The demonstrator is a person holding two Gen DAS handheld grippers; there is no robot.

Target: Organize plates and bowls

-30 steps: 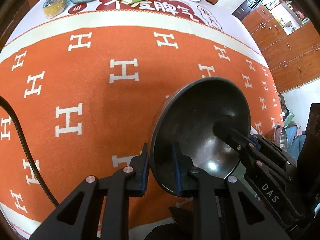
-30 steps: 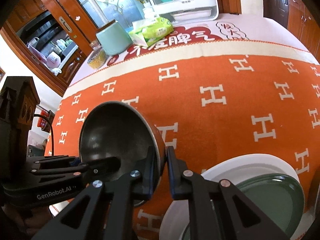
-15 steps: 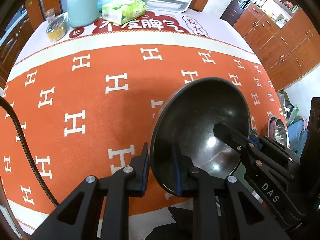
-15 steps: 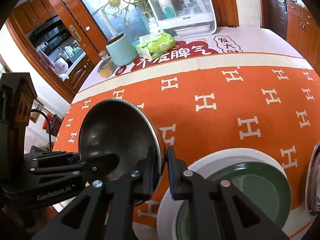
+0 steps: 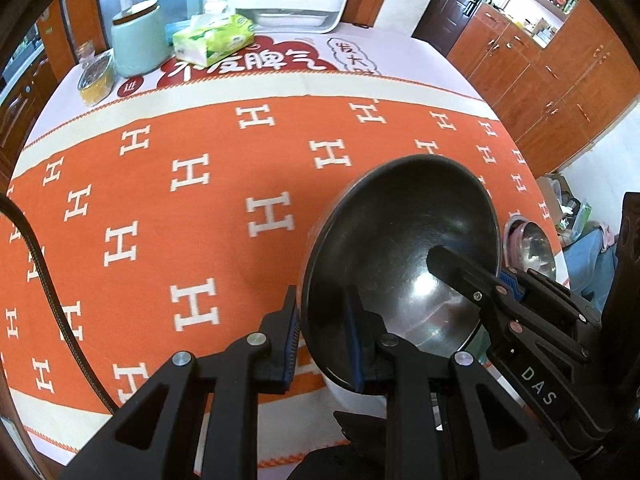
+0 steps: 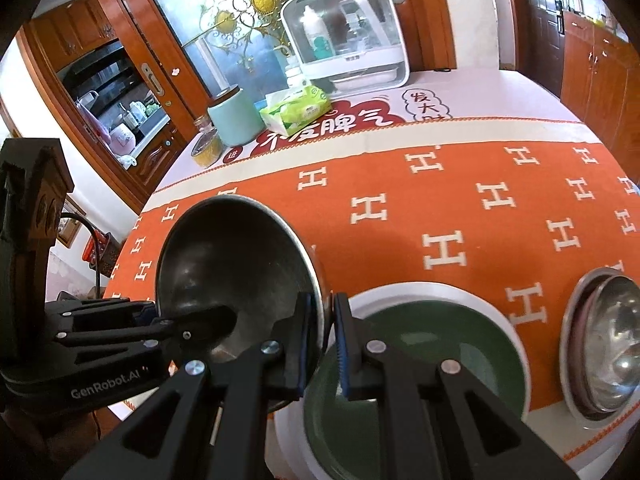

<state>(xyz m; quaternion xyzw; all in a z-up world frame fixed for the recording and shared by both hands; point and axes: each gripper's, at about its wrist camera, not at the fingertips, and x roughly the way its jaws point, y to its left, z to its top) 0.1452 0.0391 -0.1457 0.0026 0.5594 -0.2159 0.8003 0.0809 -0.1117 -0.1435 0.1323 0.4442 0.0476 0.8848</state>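
Both tongs, the left tongs (image 5: 322, 344) and the right tongs (image 6: 322, 344), are clamped tight on opposite rims of the metal bowl (image 5: 400, 248), sharing its weight above the counter (image 5: 160, 200), likely for stacking on the green plate (image 6: 432, 352).

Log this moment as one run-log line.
left gripper: shut on bowl rim | right gripper: shut on opposite rim | bowl: tilted, off the cloth | green plate on white plate: below

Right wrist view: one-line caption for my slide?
Both grippers pinch opposite rims of a metal bowl above the green plate on a white plate.
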